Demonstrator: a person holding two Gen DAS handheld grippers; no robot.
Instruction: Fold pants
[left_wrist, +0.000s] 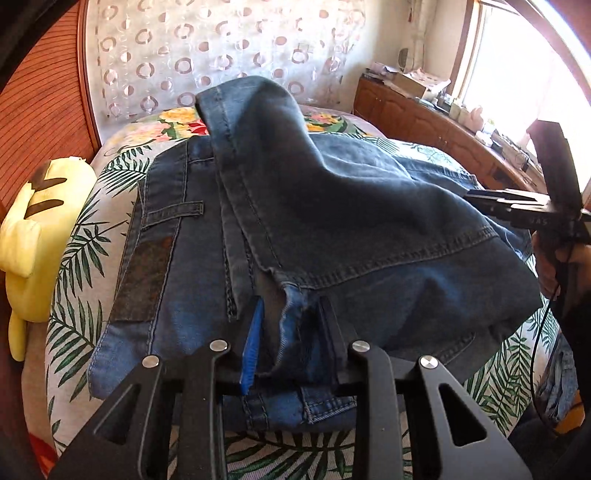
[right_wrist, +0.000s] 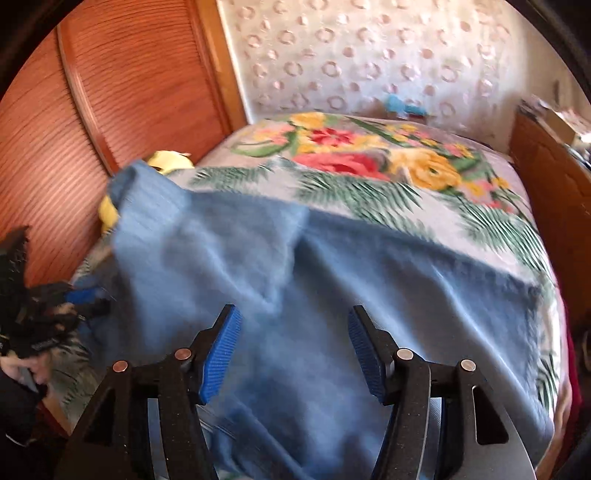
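Blue jeans (left_wrist: 332, 229) lie on the bed, one leg folded back over the waist part, its hem end raised at the far side. My left gripper (left_wrist: 291, 314) is closed on a hem fold of the jeans near the front edge. My right gripper (right_wrist: 293, 332) is open and empty above the jeans (right_wrist: 332, 314), which look blurred in the right wrist view. The right gripper also shows at the right edge of the left wrist view (left_wrist: 491, 197), beside the jeans. The left gripper shows at the left of the right wrist view (right_wrist: 79, 295).
The bed has a floral and palm-leaf cover (right_wrist: 369, 173). A yellow plush toy (left_wrist: 33, 236) lies at the bed's left side. A wooden wardrobe (right_wrist: 122, 85) stands left, a wooden cabinet (left_wrist: 424, 118) with clutter right, under a window.
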